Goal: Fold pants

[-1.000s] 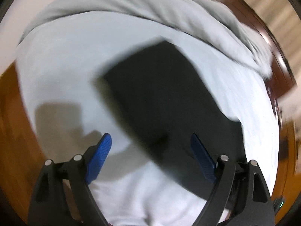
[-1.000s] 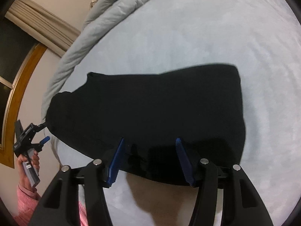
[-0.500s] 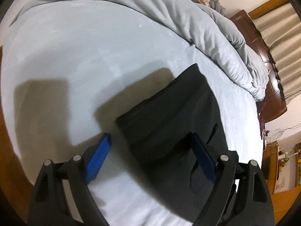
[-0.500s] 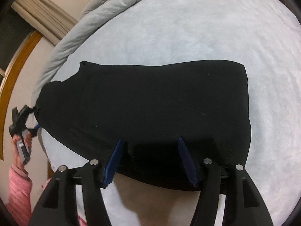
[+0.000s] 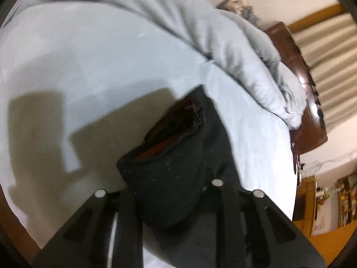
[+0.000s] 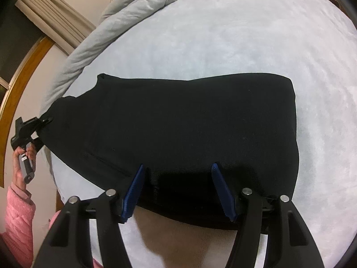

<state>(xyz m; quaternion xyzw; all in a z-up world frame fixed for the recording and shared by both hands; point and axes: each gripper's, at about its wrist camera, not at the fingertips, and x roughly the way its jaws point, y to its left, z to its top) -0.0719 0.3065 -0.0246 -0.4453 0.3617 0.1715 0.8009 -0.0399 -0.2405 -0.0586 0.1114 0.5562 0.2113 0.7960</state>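
Note:
Black pants lie folded flat on a pale grey bed sheet. My right gripper is open, its blue pads straddling the near edge of the pants. My left gripper is shut on the waistband end of the pants, lifting it so the opening with a reddish lining gapes. The left gripper also shows in the right wrist view at the pants' far left end, held by a hand in a pink sleeve. Its pads are hidden by cloth.
A rolled grey duvet lies along the far edge of the bed. A dark wooden headboard and curtains stand beyond it. A wooden frame edges the left wall.
My left gripper has closed on the waistband end of the pants and raised it. My right gripper stays open and has moved slightly closer over the pants' near edge.

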